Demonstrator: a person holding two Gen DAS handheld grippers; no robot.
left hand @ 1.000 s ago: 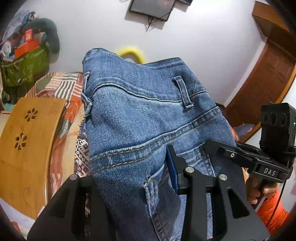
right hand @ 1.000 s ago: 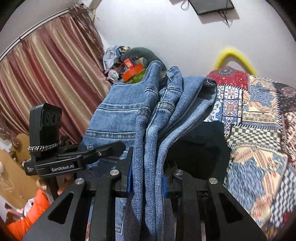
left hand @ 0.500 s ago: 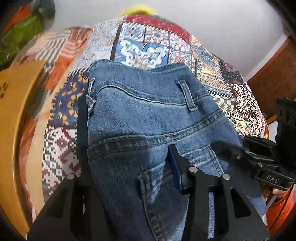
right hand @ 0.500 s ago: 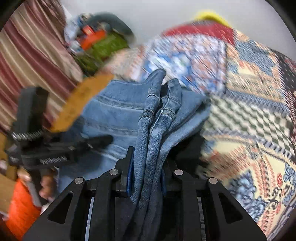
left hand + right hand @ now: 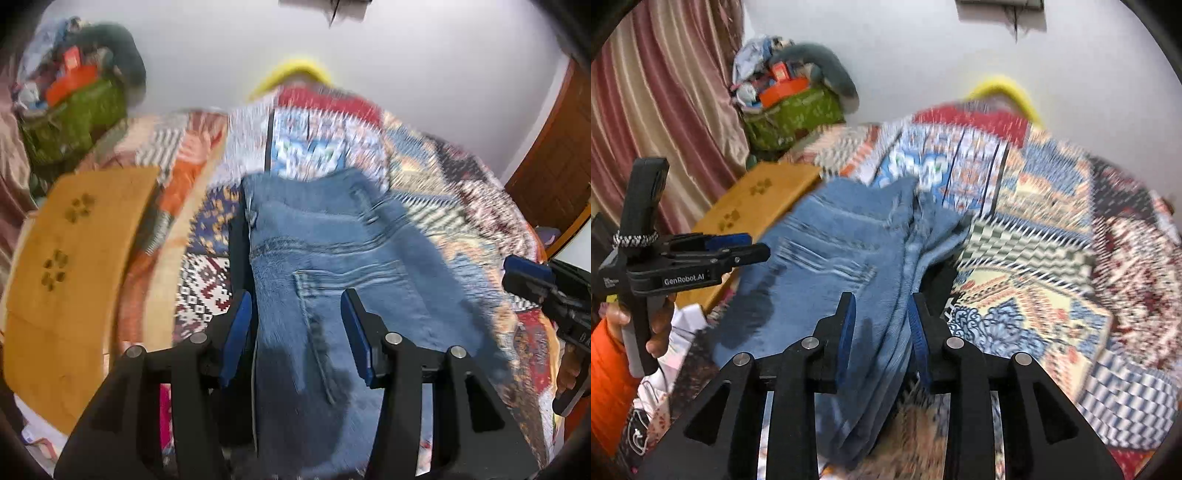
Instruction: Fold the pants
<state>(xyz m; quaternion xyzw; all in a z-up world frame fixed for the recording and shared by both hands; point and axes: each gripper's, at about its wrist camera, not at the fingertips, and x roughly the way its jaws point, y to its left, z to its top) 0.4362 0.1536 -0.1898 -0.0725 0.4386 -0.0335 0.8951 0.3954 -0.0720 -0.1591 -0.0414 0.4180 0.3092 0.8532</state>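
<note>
Folded blue jeans point(image 5: 332, 240) lie waistband-far on the patchwork quilt point(image 5: 461, 206). My left gripper point(image 5: 297, 325) straddles the near end of the jeans; its jaws are opening and the blue pads stand clear of the denim between them. In the right wrist view the jeans point(image 5: 842, 236) show their stacked folded edges, which run between the fingers of my right gripper point(image 5: 882, 321). Its jaws are opening too, with a gap at the left pad. Each gripper shows in the other's view: the left gripper point(image 5: 738, 247) held by a hand, and the right gripper point(image 5: 524, 273) at the frame edge.
A wooden lap table point(image 5: 74, 258) lies on the bed left of the jeans. A green bag point(image 5: 74, 110) piled with clutter stands behind it by the curtain point(image 5: 665, 92). A dark cloth point(image 5: 238, 251) peeks from under the jeans. A brown door point(image 5: 554, 166) is at right.
Both grippers came down with the jeans, which hung upright before and now rest on the quilt. Both pairs of jaws have widened off the denim.
</note>
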